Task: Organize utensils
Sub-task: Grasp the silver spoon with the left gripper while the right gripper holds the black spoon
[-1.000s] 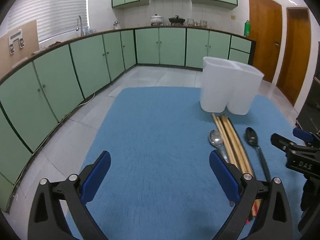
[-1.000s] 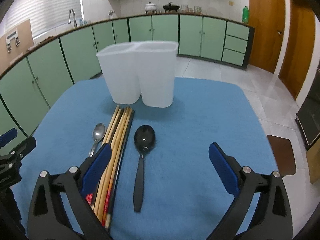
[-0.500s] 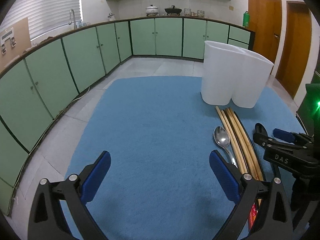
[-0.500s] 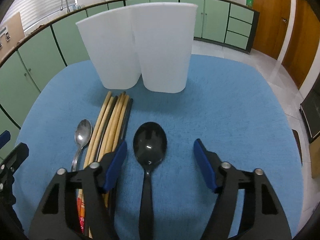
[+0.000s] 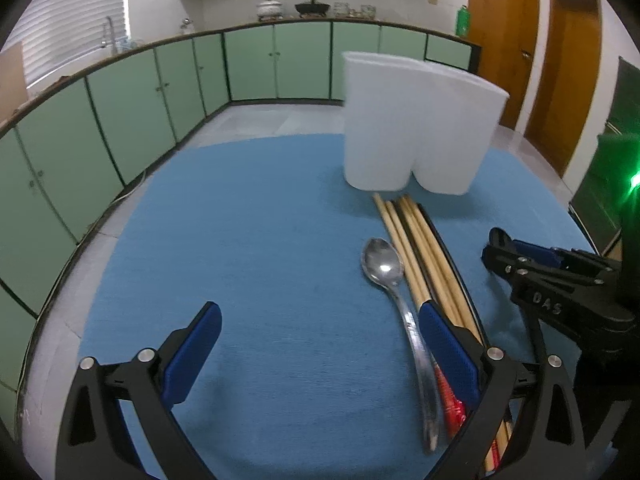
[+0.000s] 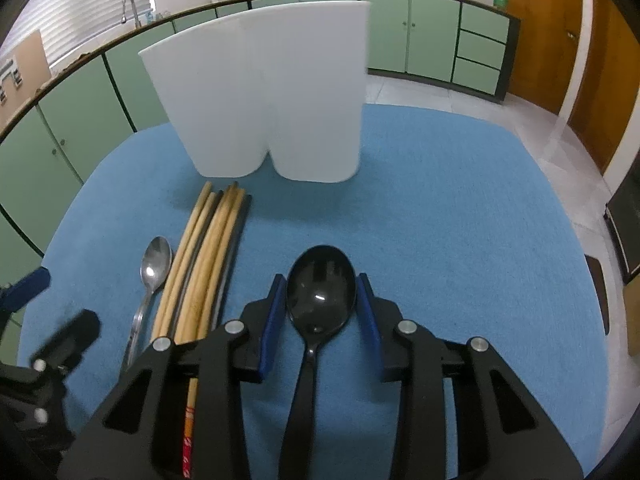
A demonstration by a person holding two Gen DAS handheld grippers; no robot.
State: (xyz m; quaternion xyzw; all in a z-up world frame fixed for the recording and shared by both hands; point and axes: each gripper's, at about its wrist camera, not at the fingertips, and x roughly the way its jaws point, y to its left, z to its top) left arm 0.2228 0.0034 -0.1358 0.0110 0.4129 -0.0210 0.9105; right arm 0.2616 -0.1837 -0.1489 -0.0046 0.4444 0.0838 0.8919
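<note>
A white two-compartment holder stands at the back of the blue mat; it also shows in the left wrist view. In front of it lie several wooden chopsticks, a steel spoon and a black spoon. My right gripper has closed in around the black spoon's bowl, with its pads right beside the bowl's edges. My left gripper is open over the mat, with its right finger above the steel spoon and chopsticks.
Green kitchen cabinets curve around the room to the left and behind. Wooden doors stand at the back right. The right gripper's body sits at the right edge of the left wrist view.
My right gripper moved forward and down over the black spoon and narrowed its jaws around the bowl. My left gripper moved forward toward the steel spoon and stayed open.
</note>
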